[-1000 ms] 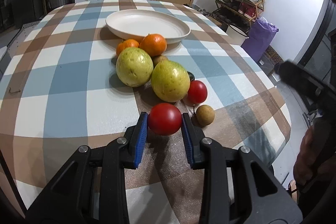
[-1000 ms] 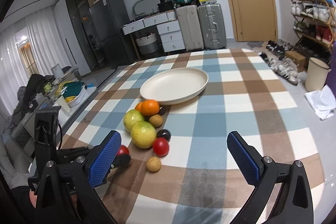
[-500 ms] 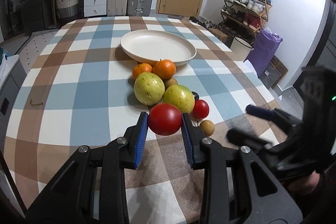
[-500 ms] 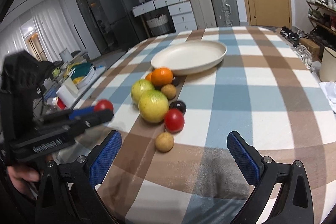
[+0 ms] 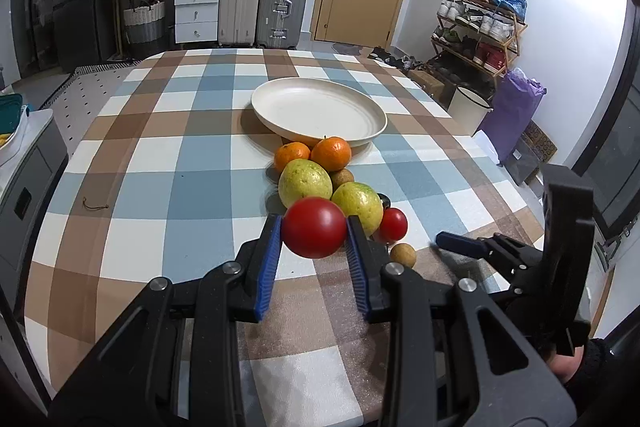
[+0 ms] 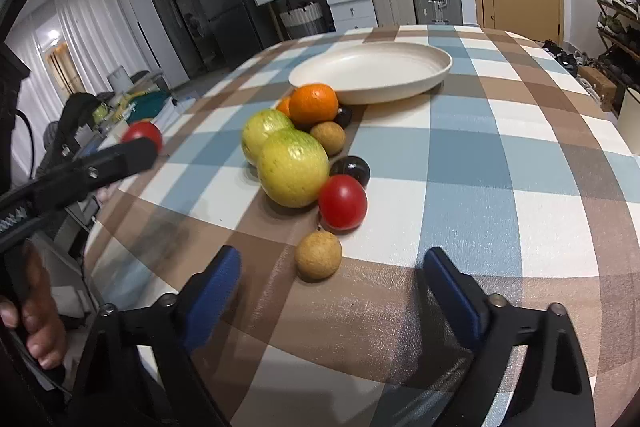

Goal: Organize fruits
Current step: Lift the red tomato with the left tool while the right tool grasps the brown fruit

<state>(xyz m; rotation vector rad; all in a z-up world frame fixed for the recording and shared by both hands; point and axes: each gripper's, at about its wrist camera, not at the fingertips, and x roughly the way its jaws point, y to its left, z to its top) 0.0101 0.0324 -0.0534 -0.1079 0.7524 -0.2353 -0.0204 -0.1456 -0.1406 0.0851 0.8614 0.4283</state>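
The left gripper has its jaws clamped on a red tomato, one blue pad on each side of it, and the tomato is held above the desk, not touching it. The right gripper has its jaws wide apart, with nothing between the pads; it is low over the brown and blue checked cloth, and a small brown round fruit lies on the desk just in front of the gap.

Behind this fruit there is a second tomato, touching a big yellow-green fruit. A dark small fruit lies just beside them. A second yellow-green fruit and another brown one are next in the group, then two oranges close to the rim of the cream plate. The plate has nothing in it.
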